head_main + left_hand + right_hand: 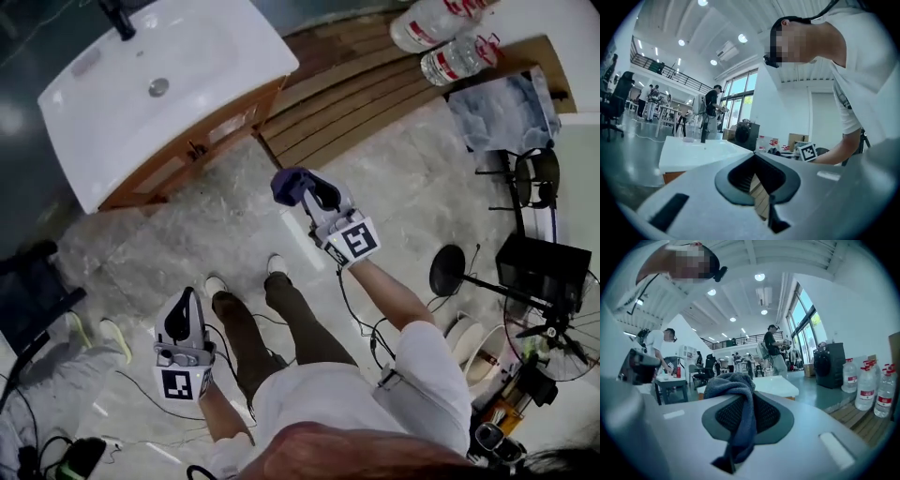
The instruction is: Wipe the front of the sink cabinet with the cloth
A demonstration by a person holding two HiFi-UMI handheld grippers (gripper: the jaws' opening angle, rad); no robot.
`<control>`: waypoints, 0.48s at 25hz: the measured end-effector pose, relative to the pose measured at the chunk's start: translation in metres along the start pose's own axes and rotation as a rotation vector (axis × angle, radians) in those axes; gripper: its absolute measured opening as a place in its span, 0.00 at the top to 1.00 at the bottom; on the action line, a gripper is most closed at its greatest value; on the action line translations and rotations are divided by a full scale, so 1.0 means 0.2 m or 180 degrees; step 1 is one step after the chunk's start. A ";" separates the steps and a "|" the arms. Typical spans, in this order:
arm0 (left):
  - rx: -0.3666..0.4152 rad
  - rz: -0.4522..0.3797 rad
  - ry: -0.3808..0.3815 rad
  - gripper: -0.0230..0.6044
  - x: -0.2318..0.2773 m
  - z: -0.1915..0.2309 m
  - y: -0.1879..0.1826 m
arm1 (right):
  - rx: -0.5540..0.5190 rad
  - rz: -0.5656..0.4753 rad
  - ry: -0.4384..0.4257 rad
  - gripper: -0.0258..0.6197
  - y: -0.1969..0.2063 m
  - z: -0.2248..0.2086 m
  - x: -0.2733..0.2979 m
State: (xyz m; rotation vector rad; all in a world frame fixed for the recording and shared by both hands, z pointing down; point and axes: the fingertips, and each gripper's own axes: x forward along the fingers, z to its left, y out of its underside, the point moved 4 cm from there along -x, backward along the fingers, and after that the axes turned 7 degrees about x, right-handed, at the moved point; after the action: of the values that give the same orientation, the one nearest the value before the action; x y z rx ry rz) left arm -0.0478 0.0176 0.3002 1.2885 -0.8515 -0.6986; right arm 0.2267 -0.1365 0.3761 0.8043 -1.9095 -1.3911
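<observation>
Dark blue cloth (734, 397), bunched and drooping, is pinched tight in the right tongs (306, 190). It is held over the marble floor (225, 225), near the front of the wooden sink cabinet (192, 148) but apart from it. The left tongs (190, 296) hang low, barely a slit apart, gripping nothing. Water bottles (439, 30) stand by the wooden decking (342, 89).
</observation>
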 end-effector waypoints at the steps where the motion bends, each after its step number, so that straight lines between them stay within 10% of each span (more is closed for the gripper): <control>1: 0.0078 -0.0053 0.0013 0.96 -0.03 -0.01 -0.10 | -0.0030 -0.0065 -0.0062 0.87 -0.14 0.08 -0.09; 12: 0.0560 -0.0592 0.0295 0.96 -0.25 -0.12 -1.20 | -0.0105 -0.0615 -0.0250 0.87 -1.41 0.81 -0.61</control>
State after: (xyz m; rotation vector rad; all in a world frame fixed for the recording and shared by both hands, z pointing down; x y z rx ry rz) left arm -0.0477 0.0337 0.0545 1.5608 -0.7361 -0.7158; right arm 0.2053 -0.0205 0.0504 0.9516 -1.9030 -1.5866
